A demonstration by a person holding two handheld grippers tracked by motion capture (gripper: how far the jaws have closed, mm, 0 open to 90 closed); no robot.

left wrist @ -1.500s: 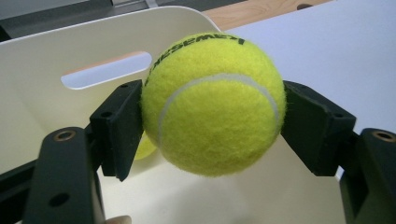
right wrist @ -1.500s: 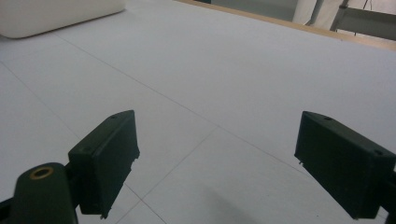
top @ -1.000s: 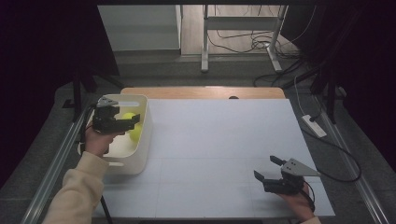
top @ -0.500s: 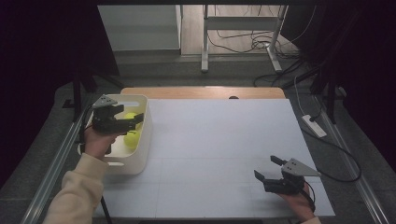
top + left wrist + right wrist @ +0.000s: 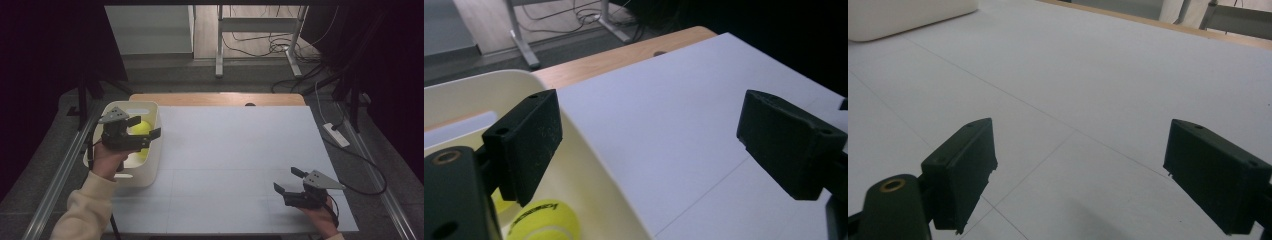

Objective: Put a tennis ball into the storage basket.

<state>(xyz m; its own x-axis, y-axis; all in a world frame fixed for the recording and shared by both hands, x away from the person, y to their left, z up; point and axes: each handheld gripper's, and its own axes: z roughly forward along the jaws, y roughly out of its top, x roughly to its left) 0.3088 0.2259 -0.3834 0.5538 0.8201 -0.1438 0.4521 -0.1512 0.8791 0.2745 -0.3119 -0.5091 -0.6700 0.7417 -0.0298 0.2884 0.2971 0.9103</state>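
At the left of the table (image 5: 235,150), the left gripper (image 5: 145,127) hangs over the right rim of the cream bin (image 5: 150,172), its jaws having just been opening and now wide apart with nothing between them; one jaw is over the bin's inside, the other over the white sheet. Two yellow-green balls (image 5: 140,128) lie in the bin, one just below the left jaw in the left gripper view (image 5: 541,222). Well apart, near the right front edge, the right gripper (image 5: 289,181) is low over the bare sheet, jaws spread wide and empty
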